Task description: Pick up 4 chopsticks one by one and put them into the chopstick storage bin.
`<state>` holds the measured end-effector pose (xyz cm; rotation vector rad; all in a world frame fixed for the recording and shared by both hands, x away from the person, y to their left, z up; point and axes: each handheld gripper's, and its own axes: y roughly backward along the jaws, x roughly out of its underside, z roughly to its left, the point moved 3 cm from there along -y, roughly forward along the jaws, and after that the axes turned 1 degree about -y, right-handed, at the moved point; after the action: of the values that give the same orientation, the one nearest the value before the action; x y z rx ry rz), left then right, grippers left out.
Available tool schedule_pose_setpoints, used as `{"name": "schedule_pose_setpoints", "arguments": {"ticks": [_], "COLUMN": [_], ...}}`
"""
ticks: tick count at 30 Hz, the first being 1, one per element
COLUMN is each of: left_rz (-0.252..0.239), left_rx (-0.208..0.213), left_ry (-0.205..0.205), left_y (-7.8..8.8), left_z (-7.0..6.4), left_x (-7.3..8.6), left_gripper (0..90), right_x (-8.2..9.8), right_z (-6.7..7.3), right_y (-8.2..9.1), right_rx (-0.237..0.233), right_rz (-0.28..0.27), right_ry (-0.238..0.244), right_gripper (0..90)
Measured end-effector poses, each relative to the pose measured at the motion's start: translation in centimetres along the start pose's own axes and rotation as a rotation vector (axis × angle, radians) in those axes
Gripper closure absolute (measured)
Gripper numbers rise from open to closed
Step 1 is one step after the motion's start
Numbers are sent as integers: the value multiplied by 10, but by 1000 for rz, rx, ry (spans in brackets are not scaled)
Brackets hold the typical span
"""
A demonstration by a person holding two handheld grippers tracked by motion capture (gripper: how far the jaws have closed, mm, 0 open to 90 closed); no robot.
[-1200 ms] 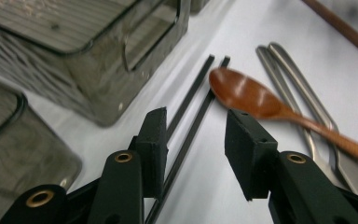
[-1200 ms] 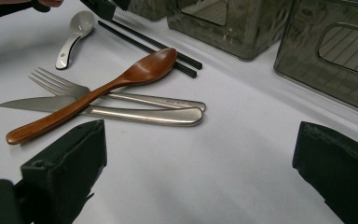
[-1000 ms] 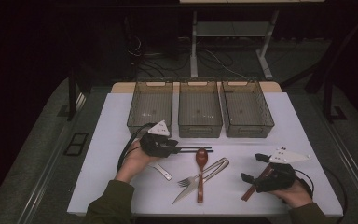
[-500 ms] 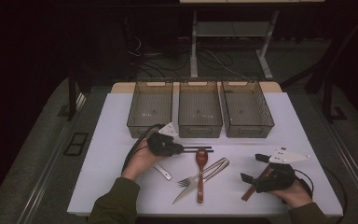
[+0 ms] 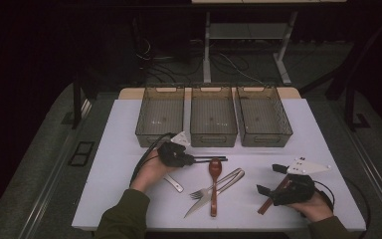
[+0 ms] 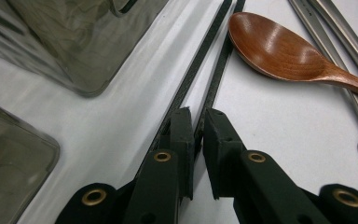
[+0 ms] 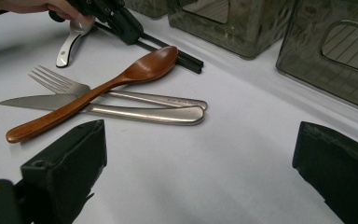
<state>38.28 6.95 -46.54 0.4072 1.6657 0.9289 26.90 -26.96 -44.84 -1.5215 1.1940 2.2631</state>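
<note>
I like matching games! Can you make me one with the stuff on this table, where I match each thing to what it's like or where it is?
Things:
1. wooden spoon
2. black chopsticks
3. three bins
4. right gripper

Descriptions:
A. see-through, in a row at the back of the table
B. open wide, holding nothing
C. brown, lying across the fork and knife
D. pinched between the left gripper's jaws

Pairs: 1-C, 2-D, 3-A, 4-B

white table [image 5: 104,174]; smoky grey bins [image 5: 214,117]; reddish-brown wooden spoon [image 7: 121,77]; black chopsticks [image 6: 200,70]; silver fork [image 7: 60,81].
</note>
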Motion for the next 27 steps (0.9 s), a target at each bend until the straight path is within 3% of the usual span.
{"name": "schedule_pose_setpoints", "arguments": {"ticks": [18,27], "left_rz": [-11,-7], "left_rx": [26,17], "left_ry": [-14,-52], "left_y": [1,1], "left_z": [1,-1], "left_x": [3,3], "left_gripper": [839,829], "right_x": [0,0], "right_z": [1,1], "right_y": [0,0], "right_rx": [-1,-2], "right_rz": [1,1], "right_ry": [0,0], "right_gripper": [30,30]}}
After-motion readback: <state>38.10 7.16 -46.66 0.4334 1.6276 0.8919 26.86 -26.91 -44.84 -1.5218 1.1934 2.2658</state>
